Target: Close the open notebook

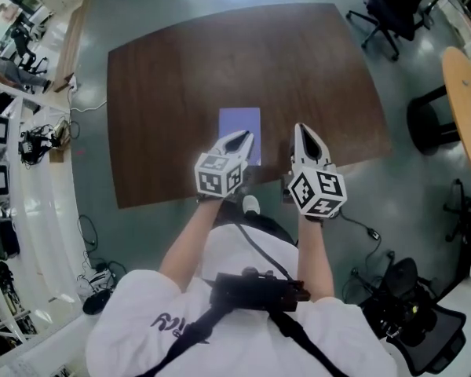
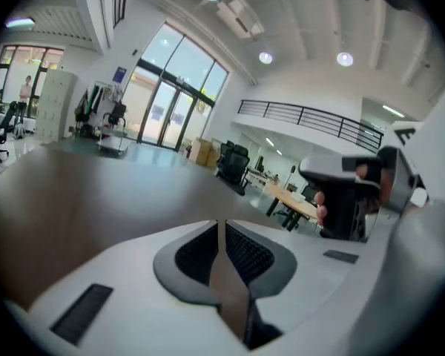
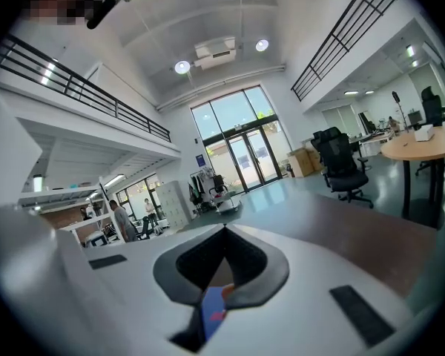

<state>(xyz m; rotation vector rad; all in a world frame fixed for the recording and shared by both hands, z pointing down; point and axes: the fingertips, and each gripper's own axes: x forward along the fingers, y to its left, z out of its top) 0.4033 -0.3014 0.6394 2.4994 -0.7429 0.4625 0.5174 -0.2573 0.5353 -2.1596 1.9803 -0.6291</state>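
Head view: thin lilac notebook [image 1: 239,120] lies closed on dark brown table [image 1: 165,93]; I'd call it done; left gripper [image 1: 246,137] and right gripper [image 1: 303,129] pinched shut, empty.

No text can be read; dark lettering on the person's shirt [image 1: 166,321] is partly covered, illegible.

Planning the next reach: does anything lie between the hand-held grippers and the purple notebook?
Nothing visible does. The notebook lies alone on the table, just ahead of the left hand-held gripper and to the left of the right hand-held gripper; only bare tabletop shows around it.
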